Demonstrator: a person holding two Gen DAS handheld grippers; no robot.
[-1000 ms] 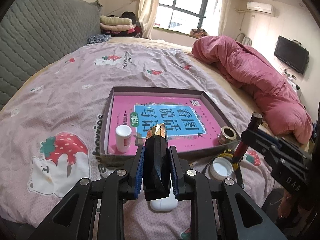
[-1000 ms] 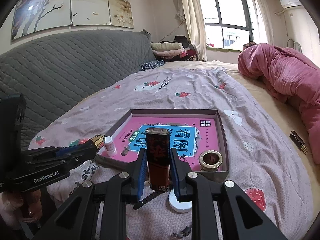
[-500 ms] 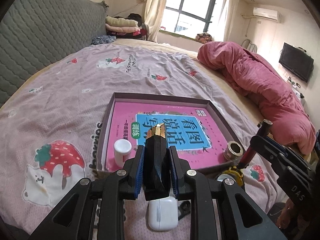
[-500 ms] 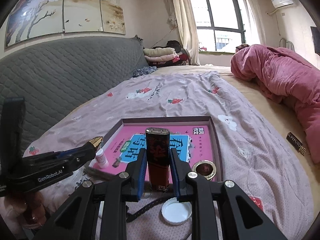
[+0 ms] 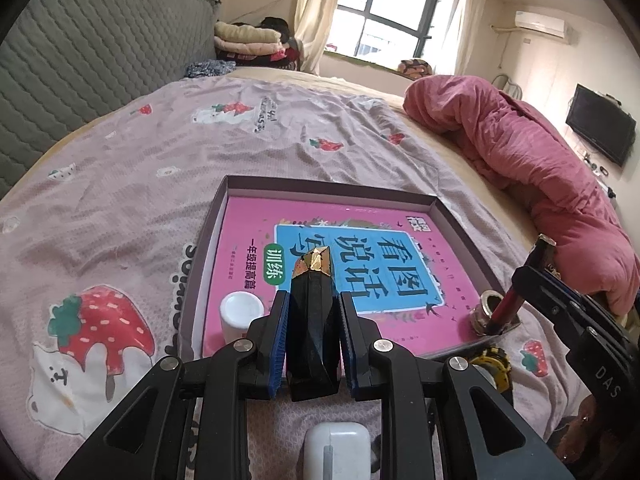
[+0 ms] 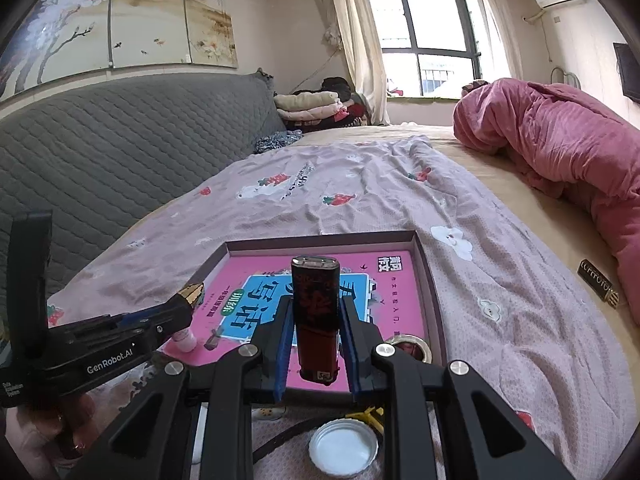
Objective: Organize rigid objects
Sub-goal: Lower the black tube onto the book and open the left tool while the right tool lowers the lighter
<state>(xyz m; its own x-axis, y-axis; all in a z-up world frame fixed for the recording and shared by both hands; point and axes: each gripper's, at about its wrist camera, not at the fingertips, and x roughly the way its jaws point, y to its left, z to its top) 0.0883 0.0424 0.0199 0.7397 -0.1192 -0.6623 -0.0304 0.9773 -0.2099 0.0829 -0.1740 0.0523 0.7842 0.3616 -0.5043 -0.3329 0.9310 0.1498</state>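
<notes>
Lipstick tubes, one per gripper: the left gripper is clenched on a faceted black lipstick with a gold tip, the right gripper on a dark red lipstick, both held over the near edge of the shallow box on the bedspread. They look light, stiff and glossy, so likely slippery; mid-body seems the sound hold. The box holds a pink book, a small white bottle near its near left corner and a gold ring-shaped object at its near right corner.
</notes>
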